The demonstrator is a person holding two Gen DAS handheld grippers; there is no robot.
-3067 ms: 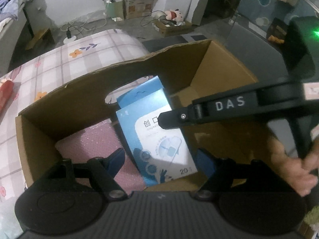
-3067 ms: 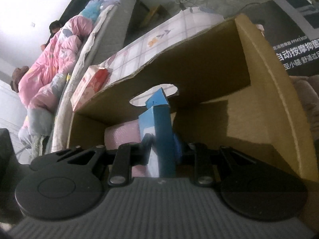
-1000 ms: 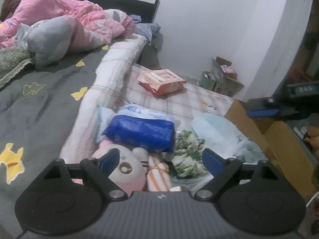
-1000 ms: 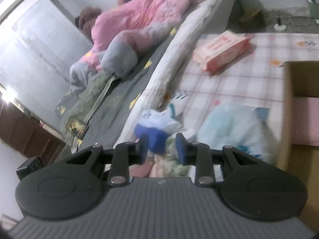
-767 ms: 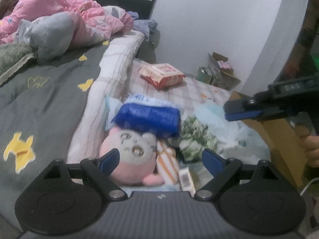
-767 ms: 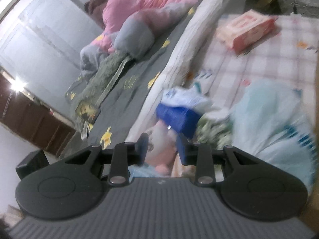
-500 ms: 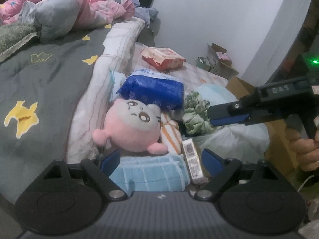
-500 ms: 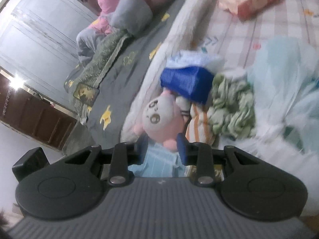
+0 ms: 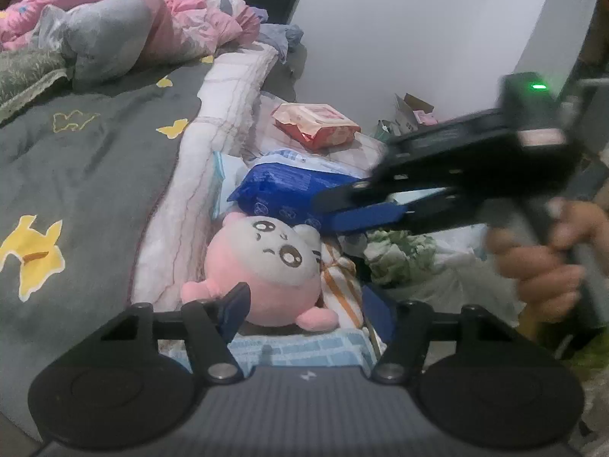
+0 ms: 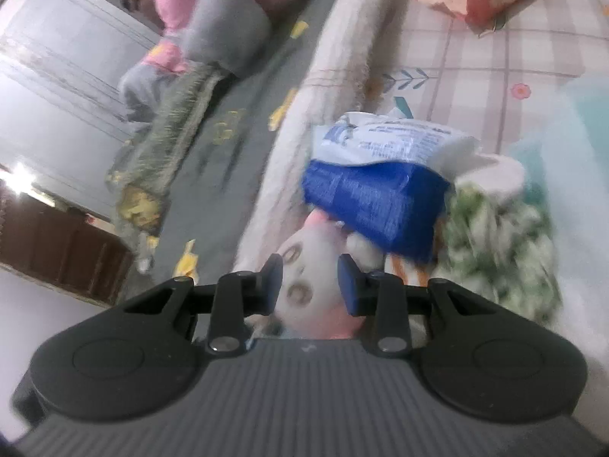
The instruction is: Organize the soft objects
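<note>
At nine o'clock in the left wrist view a grey quilt (image 9: 87, 175) with yellow butterfly shapes spreads flat, and a crumpled pink duvet (image 9: 125, 11) is heaped beyond it. Toward the centre, a round pink plush toy (image 9: 266, 266) with a pale fuzzy face lies on a ribbed blue towel (image 9: 304, 346), its lower edge hidden behind the left gripper (image 9: 304, 306). That gripper's jaws have just been closing; they stand apart, one on either side of the toy's base, and whether the pads touch it is hard to tell. Just above the toy, at twelve o'clock, sits a glossy blue plastic pack (image 9: 289, 190). At three o'clock the right gripper (image 9: 327, 209) reaches in over the pack, blurred, held by a hand (image 9: 544, 262); beneath it lies a crumpled green-and-white cloth (image 9: 399, 251). In the right wrist view the right gripper (image 10: 310, 282) has its jaws narrowly apart and grips nothing, the toy's face (image 10: 308, 278) showing between them, smeared by blur.
</note>
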